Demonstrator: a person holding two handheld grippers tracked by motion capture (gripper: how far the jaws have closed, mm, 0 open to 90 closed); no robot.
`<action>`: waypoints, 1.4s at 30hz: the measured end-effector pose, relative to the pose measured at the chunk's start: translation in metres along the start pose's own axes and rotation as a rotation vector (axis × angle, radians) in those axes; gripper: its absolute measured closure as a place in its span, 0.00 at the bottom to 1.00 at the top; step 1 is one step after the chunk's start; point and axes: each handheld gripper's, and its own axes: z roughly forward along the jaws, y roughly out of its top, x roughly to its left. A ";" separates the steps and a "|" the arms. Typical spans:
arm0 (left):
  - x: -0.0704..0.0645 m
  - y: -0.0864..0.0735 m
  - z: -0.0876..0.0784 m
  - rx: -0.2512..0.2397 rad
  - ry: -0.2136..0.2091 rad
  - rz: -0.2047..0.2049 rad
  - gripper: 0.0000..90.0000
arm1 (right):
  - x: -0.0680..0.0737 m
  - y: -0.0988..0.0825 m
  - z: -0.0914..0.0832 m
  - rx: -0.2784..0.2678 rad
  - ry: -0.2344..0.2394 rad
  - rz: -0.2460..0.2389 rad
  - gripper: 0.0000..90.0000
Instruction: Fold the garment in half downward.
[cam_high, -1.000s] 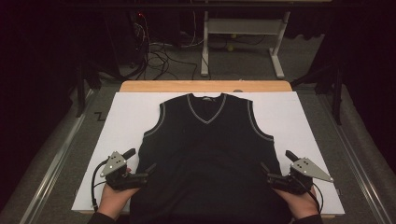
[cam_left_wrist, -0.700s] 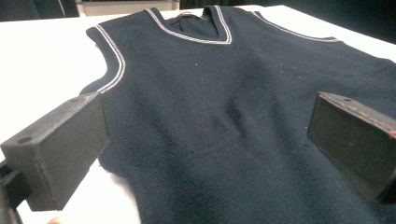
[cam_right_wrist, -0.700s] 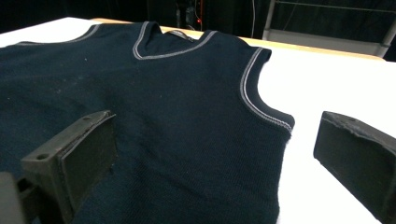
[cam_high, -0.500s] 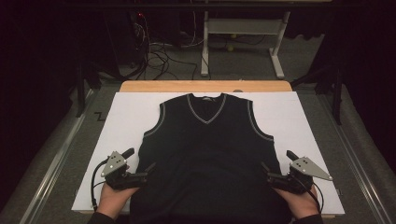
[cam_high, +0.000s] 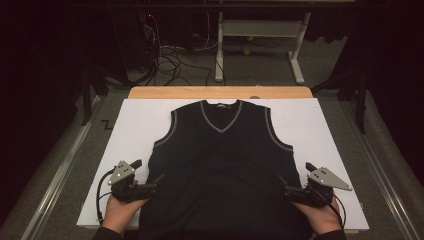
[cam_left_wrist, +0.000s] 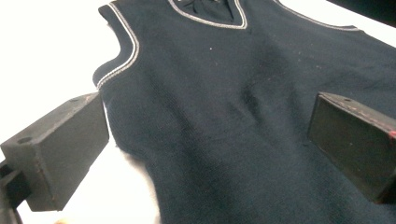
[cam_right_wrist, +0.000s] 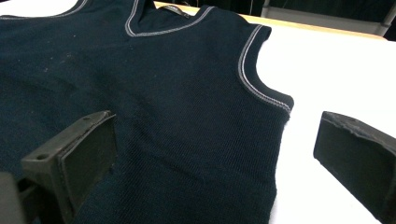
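High view | both hand-held grippers (cam_high: 149, 183) (cam_high: 292, 183) released (jaws apart) | flanking vest (cam_high: 222, 170)

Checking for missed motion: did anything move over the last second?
Nothing visibly changed. Both tongs, left and right, stay open at the sides of the dark vest, which still lies flat on the white sheet.

bench (cam_high: 140, 125): bare white strips open left and right of vest (cam_high: 222, 170) | vest: covers the middle, flat | left gripper (cam_high: 148, 183), right gripper (cam_high: 294, 186): at its side edges
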 end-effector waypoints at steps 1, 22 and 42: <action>0.000 0.000 0.000 0.005 0.001 0.001 0.00 | 0.000 0.000 0.000 0.003 0.000 0.000 0.00; 0.008 0.000 0.008 0.183 0.051 -0.041 0.00 | -0.001 0.001 0.005 0.111 0.011 0.002 0.01; 0.042 0.022 0.049 0.308 0.103 -0.160 0.43 | -0.037 0.018 0.060 0.318 -0.056 0.098 0.42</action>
